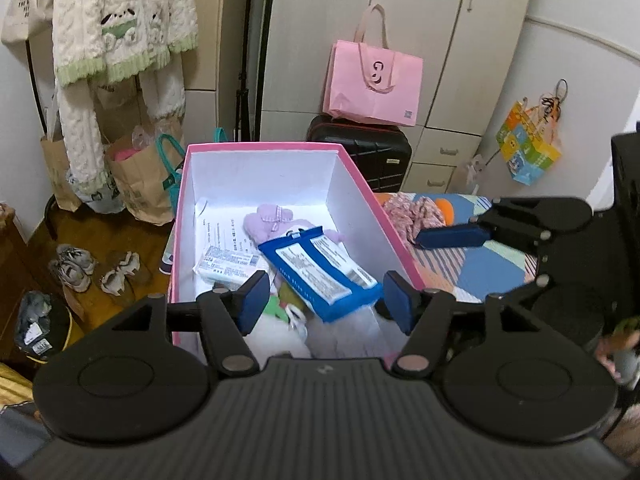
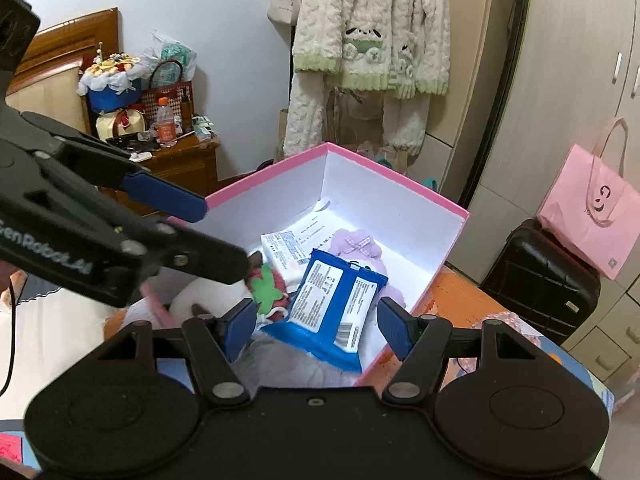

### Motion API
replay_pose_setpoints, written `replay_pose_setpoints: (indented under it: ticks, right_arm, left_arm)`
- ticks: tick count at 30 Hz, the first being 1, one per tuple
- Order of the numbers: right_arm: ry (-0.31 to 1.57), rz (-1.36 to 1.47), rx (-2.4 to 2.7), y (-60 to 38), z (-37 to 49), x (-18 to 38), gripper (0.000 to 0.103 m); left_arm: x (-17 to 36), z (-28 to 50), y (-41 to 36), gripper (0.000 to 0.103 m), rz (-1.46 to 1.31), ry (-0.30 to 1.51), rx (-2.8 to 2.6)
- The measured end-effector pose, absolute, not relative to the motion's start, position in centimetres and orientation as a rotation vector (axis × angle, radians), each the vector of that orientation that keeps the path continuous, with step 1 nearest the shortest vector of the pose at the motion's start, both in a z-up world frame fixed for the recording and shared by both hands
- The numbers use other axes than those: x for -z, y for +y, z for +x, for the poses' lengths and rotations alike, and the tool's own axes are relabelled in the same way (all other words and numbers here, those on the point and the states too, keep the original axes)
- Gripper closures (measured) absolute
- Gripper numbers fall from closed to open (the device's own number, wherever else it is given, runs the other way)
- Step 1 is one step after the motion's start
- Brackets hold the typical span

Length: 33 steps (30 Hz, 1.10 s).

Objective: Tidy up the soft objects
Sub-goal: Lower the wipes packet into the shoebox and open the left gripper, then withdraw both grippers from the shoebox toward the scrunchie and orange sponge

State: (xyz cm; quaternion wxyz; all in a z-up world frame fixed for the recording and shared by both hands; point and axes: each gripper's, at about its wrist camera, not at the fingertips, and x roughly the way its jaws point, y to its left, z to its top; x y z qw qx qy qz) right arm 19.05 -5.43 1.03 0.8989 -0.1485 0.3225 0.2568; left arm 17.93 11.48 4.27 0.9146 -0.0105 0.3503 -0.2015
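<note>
Blue wipes pack [image 1: 320, 276] – flat, long axis diagonal in pink box [image 1: 362, 184] | left claw [image 1: 326, 300] – half-open, empty | right claw [image 2: 316, 326] – half-open, empty

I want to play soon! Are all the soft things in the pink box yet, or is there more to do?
Mostly done: the pink cardboard box already holds a blue wipes packet, a purple plush toy and a white tissue pack. Nothing is in hand; both the left gripper and right gripper are open and empty. Possibly left: the floral cloth beside the box.
</note>
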Motion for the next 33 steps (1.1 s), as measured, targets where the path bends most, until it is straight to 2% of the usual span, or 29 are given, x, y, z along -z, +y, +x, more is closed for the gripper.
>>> replay_pose_setpoints:
  ticks: [19, 33]
  right_arm:
    - [0.602, -0.305, -0.591, -9.5, 9.5, -4.2, 0.031]
    - [0.609, -0.231, -0.534, -17.0, 5.1, -2.4, 0.031]
  left_arm:
    - [-5.6, 8.3, 8.4, 0.04, 0.097, 0.743, 0.488]
    - [-3.3, 5.6, 2.0, 0.038, 0.108, 0.812, 0.632]
